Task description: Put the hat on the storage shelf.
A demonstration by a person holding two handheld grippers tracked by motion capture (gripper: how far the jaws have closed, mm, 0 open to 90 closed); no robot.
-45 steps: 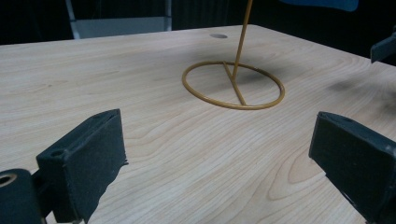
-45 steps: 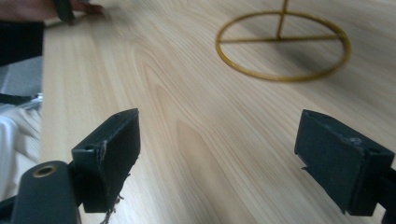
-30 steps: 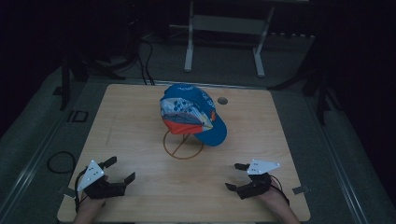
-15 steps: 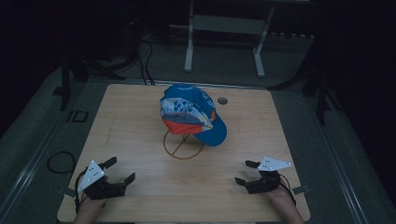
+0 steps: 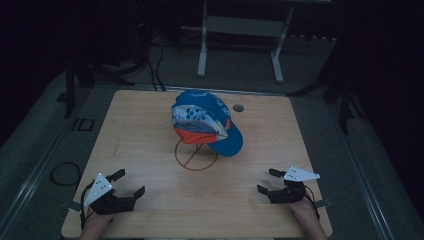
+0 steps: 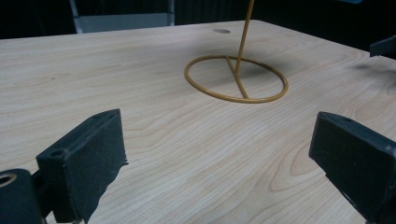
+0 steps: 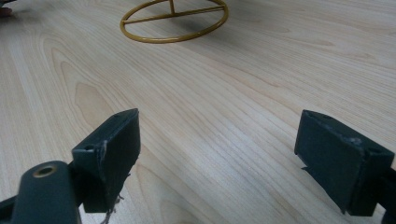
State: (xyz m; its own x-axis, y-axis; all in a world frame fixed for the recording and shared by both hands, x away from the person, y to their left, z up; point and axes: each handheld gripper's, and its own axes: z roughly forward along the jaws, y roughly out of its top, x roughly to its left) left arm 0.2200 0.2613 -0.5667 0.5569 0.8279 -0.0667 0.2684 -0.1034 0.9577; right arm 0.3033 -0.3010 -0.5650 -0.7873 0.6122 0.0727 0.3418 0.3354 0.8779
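Both pairs of fingers are spread wide with nothing between them: your left gripper [image 5: 129,183] sits low over the near left corner of the wooden table [image 5: 140,130], and your right gripper [image 5: 268,181] sits over the near right part, each well apart from the other. Looking along your left gripper's jaws in the left gripper view, bare wood lies in the gap and the yellow wire stand [image 6: 236,78] stands ahead and a little to the right, its ring base flat on the table and its thin rod rising out of the top of the view. Looking along your right gripper's jaws in the right gripper view, you face the same ring base [image 7: 173,21] farther off, again with only wood between the pads. From the high view, the blue baseball cap [image 5: 207,121] hangs on top of that stand near the table's middle, tilted, with its red-lined brim underside facing you, well apart from both grippers. Beyond the cap a small round hole [image 5: 238,107] marks the tabletop
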